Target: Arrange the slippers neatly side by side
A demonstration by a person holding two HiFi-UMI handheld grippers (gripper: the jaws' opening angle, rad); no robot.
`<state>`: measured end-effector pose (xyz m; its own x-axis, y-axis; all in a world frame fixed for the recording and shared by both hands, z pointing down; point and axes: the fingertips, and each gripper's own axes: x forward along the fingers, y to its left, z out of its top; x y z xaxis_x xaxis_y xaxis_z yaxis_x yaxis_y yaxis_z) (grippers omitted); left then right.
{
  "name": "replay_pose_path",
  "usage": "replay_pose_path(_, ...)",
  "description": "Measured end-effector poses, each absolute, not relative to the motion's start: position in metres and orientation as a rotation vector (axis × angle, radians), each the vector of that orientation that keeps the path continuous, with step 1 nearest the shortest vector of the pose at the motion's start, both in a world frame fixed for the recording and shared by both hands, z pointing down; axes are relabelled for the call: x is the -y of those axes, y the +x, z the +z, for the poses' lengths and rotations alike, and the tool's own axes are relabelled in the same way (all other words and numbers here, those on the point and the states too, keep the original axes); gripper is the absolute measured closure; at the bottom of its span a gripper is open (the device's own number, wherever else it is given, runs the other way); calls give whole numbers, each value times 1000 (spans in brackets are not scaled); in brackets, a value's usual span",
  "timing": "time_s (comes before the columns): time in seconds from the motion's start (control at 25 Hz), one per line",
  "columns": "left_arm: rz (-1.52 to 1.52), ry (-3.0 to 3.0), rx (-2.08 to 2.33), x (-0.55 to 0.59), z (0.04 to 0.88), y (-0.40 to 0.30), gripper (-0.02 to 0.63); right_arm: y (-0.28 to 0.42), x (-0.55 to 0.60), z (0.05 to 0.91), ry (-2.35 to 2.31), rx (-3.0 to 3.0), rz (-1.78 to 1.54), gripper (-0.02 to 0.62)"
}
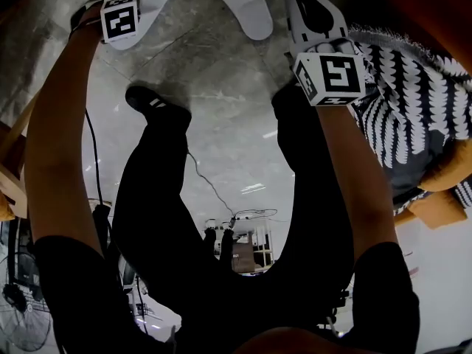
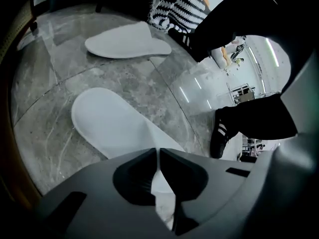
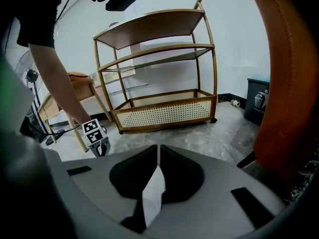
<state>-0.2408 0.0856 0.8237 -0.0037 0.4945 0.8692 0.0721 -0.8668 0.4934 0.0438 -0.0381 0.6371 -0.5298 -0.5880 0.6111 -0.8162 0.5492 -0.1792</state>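
The near slipper (image 2: 114,123), its end pinched by the almost-closed fingers of the left gripper (image 2: 158,153), stretches away across the floor (image 2: 45,133). The far slipper (image 2: 127,41) lies crosswise beyond. The right gripper (image 3: 158,156) clamps a white fold (image 3: 153,193).

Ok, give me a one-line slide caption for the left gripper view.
Left hand-held gripper shut on a flat white slipper; its twin lies beyond on grey marble floor.
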Motion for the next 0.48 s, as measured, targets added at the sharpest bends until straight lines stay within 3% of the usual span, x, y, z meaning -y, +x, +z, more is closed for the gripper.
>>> replay_pose_path(0.48,2206,2042,-1159,-112,766,-234,583,54,34,609,1133,2269,641,552)
